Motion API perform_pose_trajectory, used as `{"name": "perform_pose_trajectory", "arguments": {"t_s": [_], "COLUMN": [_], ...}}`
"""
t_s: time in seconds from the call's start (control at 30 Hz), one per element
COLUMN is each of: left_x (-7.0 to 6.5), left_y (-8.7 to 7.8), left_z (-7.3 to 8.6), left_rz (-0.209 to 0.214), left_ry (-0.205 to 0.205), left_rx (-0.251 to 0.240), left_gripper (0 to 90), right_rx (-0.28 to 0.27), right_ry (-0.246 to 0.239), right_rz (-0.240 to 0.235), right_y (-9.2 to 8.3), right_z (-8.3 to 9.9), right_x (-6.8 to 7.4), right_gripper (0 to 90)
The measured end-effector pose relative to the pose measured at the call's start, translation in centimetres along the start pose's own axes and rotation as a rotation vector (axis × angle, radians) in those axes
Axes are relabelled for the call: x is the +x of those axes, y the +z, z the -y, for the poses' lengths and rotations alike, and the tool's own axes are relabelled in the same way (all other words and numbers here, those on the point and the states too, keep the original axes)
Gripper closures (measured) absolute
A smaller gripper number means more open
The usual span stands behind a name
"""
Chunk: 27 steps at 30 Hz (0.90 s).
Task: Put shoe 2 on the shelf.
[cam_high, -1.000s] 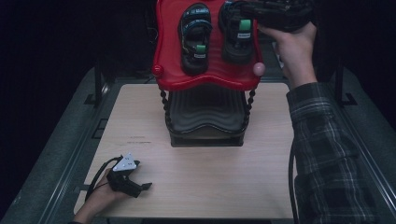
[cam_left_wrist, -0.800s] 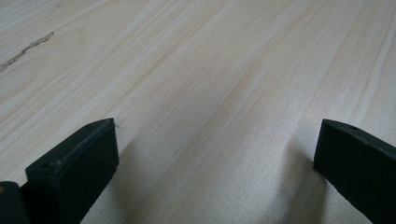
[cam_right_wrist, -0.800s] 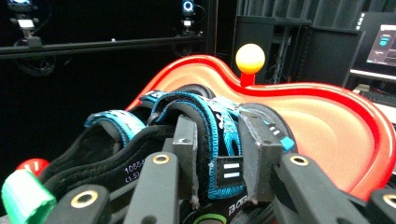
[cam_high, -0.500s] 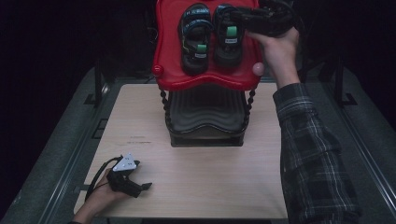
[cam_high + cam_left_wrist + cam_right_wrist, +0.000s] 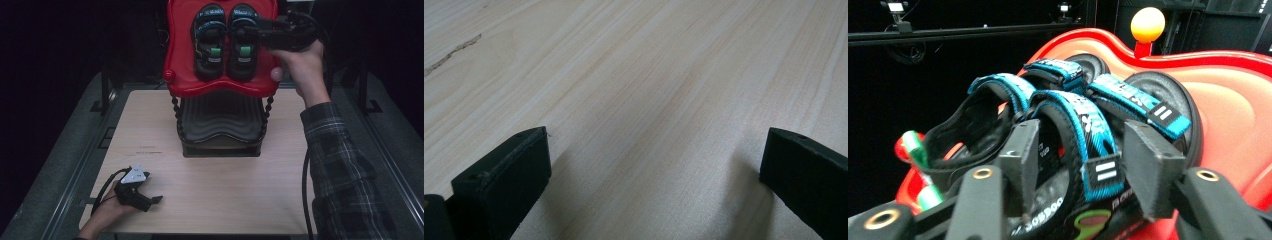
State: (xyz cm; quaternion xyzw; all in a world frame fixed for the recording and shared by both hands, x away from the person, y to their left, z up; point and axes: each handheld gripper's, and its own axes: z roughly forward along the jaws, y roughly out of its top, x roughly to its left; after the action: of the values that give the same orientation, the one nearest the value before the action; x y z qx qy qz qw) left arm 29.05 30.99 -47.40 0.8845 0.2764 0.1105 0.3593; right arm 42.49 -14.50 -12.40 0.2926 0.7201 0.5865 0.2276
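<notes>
Two black sandals with blue straps lie side by side on the red top shelf (image 5: pixel 220 87) of a rack. My right gripper (image 5: pixel 256 34) reaches in from the right over the right sandal (image 5: pixel 242 55). In the right gripper view, its jaws (image 5: pixel 1080 150) stand on either side of that sandal's blue strap (image 5: pixel 1083 125). They have just been opening, and a gap shows at the right pad, so the gripper is open. The left sandal (image 5: pixel 209 45) lies untouched. My left gripper (image 5: pixel 152 200) rests open on the wooden table (image 5: pixel 649 75), nothing between its jaws.
The rack has a black lower shelf (image 5: pixel 220 125) and beaded black posts, and it stands at the back of the table (image 5: pixel 225 190). Round knobs (image 5: pixel 275 74) top the red shelf's corners. A cable hangs from the right hand. The surroundings are dark.
The right hand has carried the right sandal leftward and laid it beside the left one. Its jaws have spread away from the strap. The left gripper has not moved.
</notes>
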Motion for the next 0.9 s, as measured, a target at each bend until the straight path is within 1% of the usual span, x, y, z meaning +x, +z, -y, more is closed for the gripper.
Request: {"name": "perform_pose_trajectory", "arguments": {"t_s": [0.03, 0.1, 0.23, 0.43, 0.53, 0.63, 0.8, 0.83, 0.9], "left_x": [0.0, 0.0, -0.1, -0.1, -0.1, -0.1, -0.1, -0.1, -0.1], "left_y": [0.0, 0.0, 0.0, 0.0, 0.0, 0.0, -0.1, -0.1, -0.1], "left_z": [0.0, 0.0, 0.0, 0.0, 0.0, 0.0, 0.0, 0.0, 0.0], "left_rz": [0.0, 0.0, -0.001, -0.001, -0.001, -0.001, 0.001, 0.001, 0.001], "left_ry": [0.0, 0.0, 0.001, 0.001, 0.0, 0.001, 0.001, 0.001, 0.001], "left_rx": [0.0, 0.0, 0.0, 0.0, 0.0, 0.0, 0.003, 0.003, 0.004], "left_gripper": [0.0, 0.0, 0.0, 0.0, 0.0, 0.0, 0.0, 0.0, 0.0], "right_rx": [-0.002, 0.015, 0.041, 0.048, 0.053, 0.063, 0.097, 0.101, 0.108], "right_ry": [-0.001, 0.001, -0.001, 0.017, 0.023, 0.042, 0.07, 0.08, 0.094], "right_rz": [0.002, -0.001, 0.023, 0.055, 0.066, 0.076, 0.101, 0.108, 0.1], "right_y": [-0.3, -1.0, -2.4, -5.0, -6.3, -7.3, -8.5, -8.7, -9.2], "right_z": [0.1, 0.2, 1.0, 2.8, 4.0, 5.4, 8.1, 8.7, 10.0], "right_x": [0.0, 0.1, -0.1, -0.5, -0.7, -0.9, -1.2, -1.2, -1.2], "right_gripper": [46.5, 44.6, 40.6, 34.7, 31.5, 27.2, 14.8, 13.7, 13.3]}}
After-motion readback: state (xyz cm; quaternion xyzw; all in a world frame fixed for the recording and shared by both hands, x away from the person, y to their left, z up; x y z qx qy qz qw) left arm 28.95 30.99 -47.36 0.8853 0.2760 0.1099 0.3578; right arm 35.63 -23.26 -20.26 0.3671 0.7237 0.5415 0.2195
